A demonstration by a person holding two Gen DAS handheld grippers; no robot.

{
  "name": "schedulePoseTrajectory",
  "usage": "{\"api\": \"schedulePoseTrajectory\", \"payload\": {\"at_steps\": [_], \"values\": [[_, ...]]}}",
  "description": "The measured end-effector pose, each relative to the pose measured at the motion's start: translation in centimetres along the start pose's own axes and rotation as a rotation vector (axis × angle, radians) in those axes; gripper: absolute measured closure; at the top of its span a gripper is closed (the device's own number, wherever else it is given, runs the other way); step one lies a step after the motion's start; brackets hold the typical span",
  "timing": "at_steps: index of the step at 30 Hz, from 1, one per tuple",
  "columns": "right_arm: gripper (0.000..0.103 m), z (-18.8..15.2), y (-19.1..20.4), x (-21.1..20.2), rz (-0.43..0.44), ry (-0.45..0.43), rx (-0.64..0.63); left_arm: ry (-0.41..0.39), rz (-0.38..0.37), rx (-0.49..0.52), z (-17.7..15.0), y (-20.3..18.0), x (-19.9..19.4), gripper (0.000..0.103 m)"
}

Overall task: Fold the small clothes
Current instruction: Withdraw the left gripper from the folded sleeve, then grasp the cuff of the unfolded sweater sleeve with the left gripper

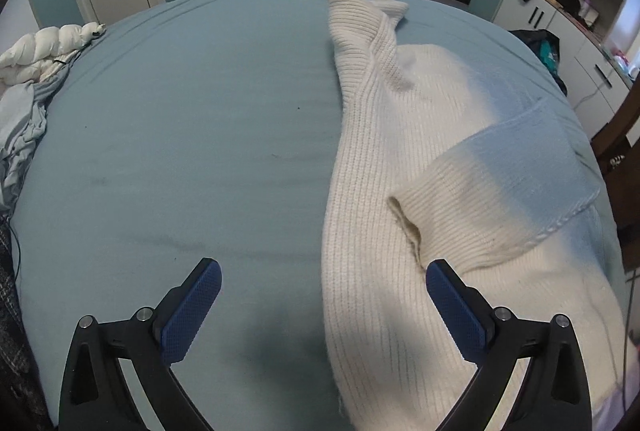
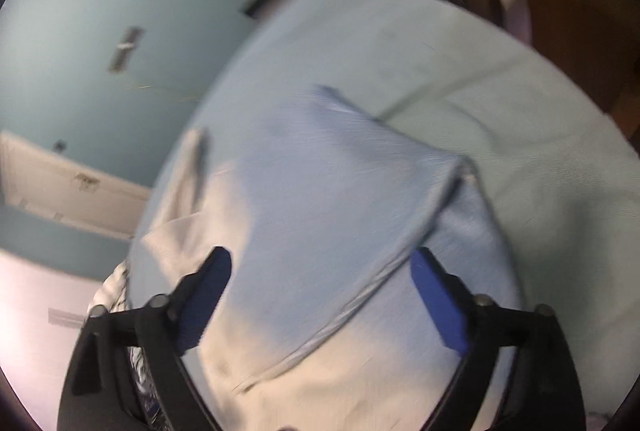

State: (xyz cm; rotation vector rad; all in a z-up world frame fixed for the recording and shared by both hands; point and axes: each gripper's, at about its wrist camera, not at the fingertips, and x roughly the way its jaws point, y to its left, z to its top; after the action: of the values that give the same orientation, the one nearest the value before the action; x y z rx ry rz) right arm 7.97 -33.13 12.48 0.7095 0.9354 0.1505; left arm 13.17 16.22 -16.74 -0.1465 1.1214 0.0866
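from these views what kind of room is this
Most likely a bedroom: a cream knit sweater lies on a bed with a light blue sheet, a white duvet bunched at its edge, and white cabinets along the wall.

Cream ribbed knit sweater (image 1: 384,191) lies partly folded, sleeve across.

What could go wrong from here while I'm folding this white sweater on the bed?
1. The sweater lies toward the right side of the bed, so a pull could drag it off that edge.
2. One sleeve is folded across the body; both the left gripper and right gripper have open jaws, so nothing pins it.
3. The right wrist view is blurred, so a grasp might miss.
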Motion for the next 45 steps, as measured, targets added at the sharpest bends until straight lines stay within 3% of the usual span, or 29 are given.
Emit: {"api": "schedulePoseTrajectory", "payload": {"at_steps": [3, 7, 12, 19, 27, 33, 37, 38, 39, 40, 41, 43, 45], "values": [[0.003, -4.4, 2.2, -1.0, 0.083, -0.093, -0.042, 0.007, 0.000, 0.008, 1.0, 0.1, -0.4, 0.000], [0.002, -9.0, 3.6, 3.4, 0.174, -0.168, -0.125, -0.025, 0.054, 0.066, 4.3, -0.1, -0.4, 0.000], [0.002, -13.3, 5.5, 6.8, 0.115, -0.173, -0.353, -0.085, 0.186, 0.219, 11.4, -1.8, 1.2, 0.000], [0.002, -13.9, 2.3, 9.0, 0.128, -0.118, -0.292, -0.042, 0.208, 0.259, 24.0, -4.3, 7.0, 0.000], [0.002, -15.1, 3.4, 8.7, 0.061, -0.178, -0.349, -0.021, 0.286, 0.336, 35.2, -9.1, 15.6, 0.000], [0.002, -15.2, 3.0, 9.3, 0.080, -0.175, -0.332, 0.043, 0.192, 0.284, 39.9, -12.0, 23.0, 0.000], [0.002, -15.2, 2.8, 9.3, 0.093, -0.201, -0.323, 0.102, 0.216, 0.317, 40.5, -14.2, 28.1, 0.000], [0.002, -15.3, 2.8, 9.2, 0.096, -0.211, -0.325, 0.122, 0.229, 0.328, 40.3, -14.4, 29.2, 0.002], [0.002, -15.4, 2.9, 9.1, 0.098, -0.223, -0.328, 0.139, 0.244, 0.341, 40.0, -14.6, 30.0, 0.023], [0.002, -15.5, 2.9, 9.0, 0.100, -0.236, -0.332, 0.148, 0.249, 0.346, 39.7, -14.7, 30.4, 0.070], [0.002, -15.6, 2.9, 8.9, 0.101, -0.245, -0.334, 0.164, 0.224, 0.335, 39.4, -14.5, 30.4, 0.083], [0.002, -15.7, 2.9, 8.5, 0.105, -0.270, -0.338, 0.147, 0.197, 0.288, 39.3, -13.8, 28.9, 0.089], [0.002, -15.9, 3.1, 8.1, 0.107, -0.302, -0.341, 0.103, 0.228, 0.247, 39.5, -12.3, 25.9, 0.090]]}}
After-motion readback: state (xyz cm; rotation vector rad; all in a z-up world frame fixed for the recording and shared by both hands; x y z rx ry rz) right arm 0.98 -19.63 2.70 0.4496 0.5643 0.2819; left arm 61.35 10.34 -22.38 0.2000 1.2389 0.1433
